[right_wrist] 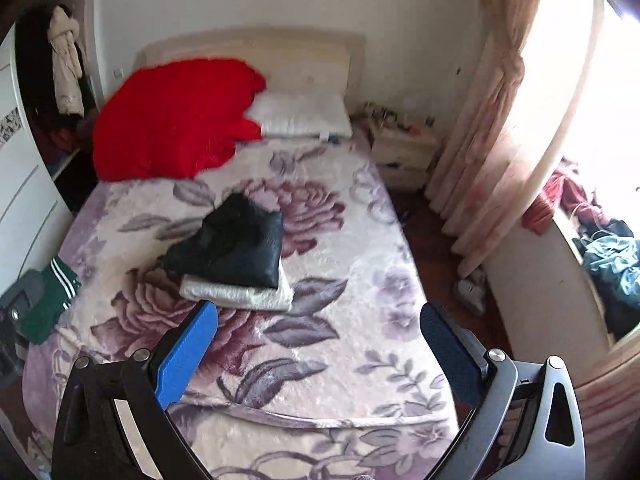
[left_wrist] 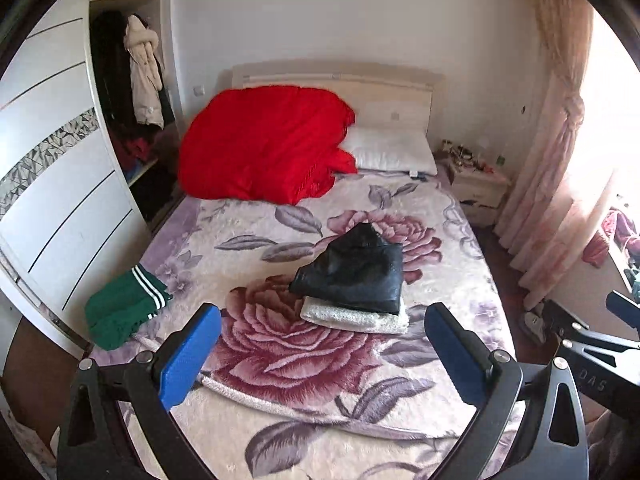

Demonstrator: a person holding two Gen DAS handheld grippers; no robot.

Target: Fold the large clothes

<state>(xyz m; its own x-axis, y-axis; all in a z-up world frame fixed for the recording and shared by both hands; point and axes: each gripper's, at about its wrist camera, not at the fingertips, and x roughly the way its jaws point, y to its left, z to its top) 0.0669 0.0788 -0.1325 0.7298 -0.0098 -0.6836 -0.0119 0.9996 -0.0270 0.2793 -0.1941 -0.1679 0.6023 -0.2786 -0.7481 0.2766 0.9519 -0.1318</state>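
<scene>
A folded black garment (left_wrist: pixel 354 270) (right_wrist: pixel 232 240) lies on top of a folded white garment (left_wrist: pixel 356 318) (right_wrist: pixel 240 294) in the middle of the bed (left_wrist: pixel 304 360) (right_wrist: pixel 320 360). A crumpled green garment with white stripes (left_wrist: pixel 122 306) (right_wrist: pixel 46 304) sits at the bed's left edge. My left gripper (left_wrist: pixel 322 354) hovers open above the near part of the bed, short of the stack, holding nothing. My right gripper (right_wrist: pixel 318 354) is open too, empty, just right of the stack. The right gripper's frame (left_wrist: pixel 588 336) shows at the right of the left wrist view.
A bulky red quilt (left_wrist: pixel 264 144) (right_wrist: pixel 172 120) and a white pillow (left_wrist: pixel 390 150) (right_wrist: pixel 302 116) lie at the headboard. A wardrobe (left_wrist: pixel 56 160) with hanging clothes stands left of the bed. A nightstand (left_wrist: pixel 476 182) (right_wrist: pixel 404 146), curtains (left_wrist: pixel 560 140) (right_wrist: pixel 492 120) and a clothes-strewn window ledge (right_wrist: pixel 600 256) are on the right.
</scene>
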